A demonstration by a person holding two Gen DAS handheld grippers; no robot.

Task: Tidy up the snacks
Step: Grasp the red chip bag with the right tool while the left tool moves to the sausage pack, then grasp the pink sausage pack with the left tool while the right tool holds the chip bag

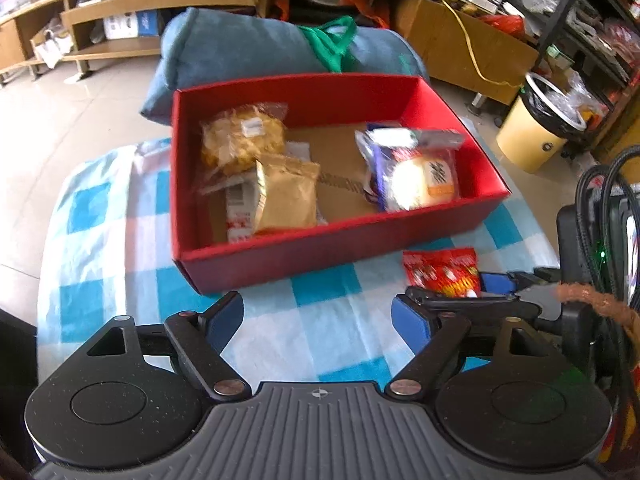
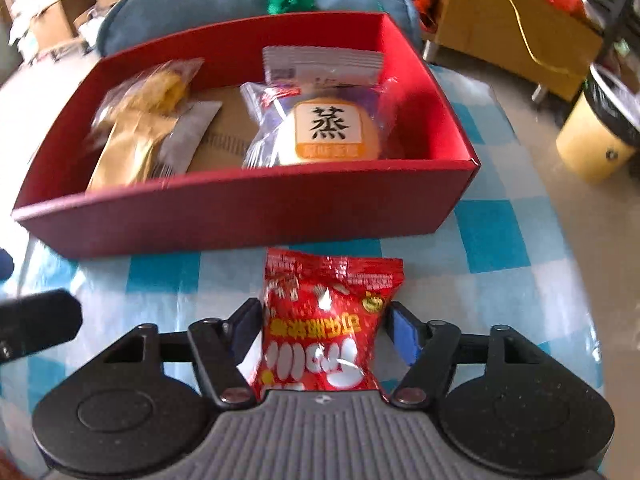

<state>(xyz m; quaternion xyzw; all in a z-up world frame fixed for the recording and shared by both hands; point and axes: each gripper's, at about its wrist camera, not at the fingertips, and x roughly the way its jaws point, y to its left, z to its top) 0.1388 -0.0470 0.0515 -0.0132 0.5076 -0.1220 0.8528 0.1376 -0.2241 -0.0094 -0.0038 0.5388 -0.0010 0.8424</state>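
Looking down from the left wrist, the left hand-held gripper (image 1: pixel 318 322) hangs over a blue-and-white checked cloth (image 1: pixel 120 248) on the tabletop, its blue-padded jaws standing well apart with only bare cloth between them. Just beyond them sits an open red box (image 1: pixel 320 252). Inside it, toward the left wall, lie a clear bag of golden snacks (image 1: pixel 242 138) and a tan foil packet (image 1: pixel 286 196) overlapping a white-and-red wrapper (image 1: pixel 239 216); toward the right wall rests a wrapped round bun (image 1: pixel 416 176). Outside the box, near its front right corner, a red snack packet (image 1: pixel 440 270) lies on the cloth, with the right hand-held gripper (image 1: pixel 486 294) reaching in at it from the right edge. A blue cushion (image 1: pixel 224 48) lies behind the box, and a yellow bin (image 1: pixel 532 140) stands on the floor to the right.

From the right wrist, the right hand-held gripper (image 2: pixel 322 330) has the red snack packet (image 2: pixel 326 320) between its jaws, both blue pads pressed against the packet's sides. The packet lies on the cloth (image 2: pixel 500 240) just in front of the red box (image 2: pixel 248 216), apart from it. The bun (image 2: pixel 328 132) sits in the box directly beyond.
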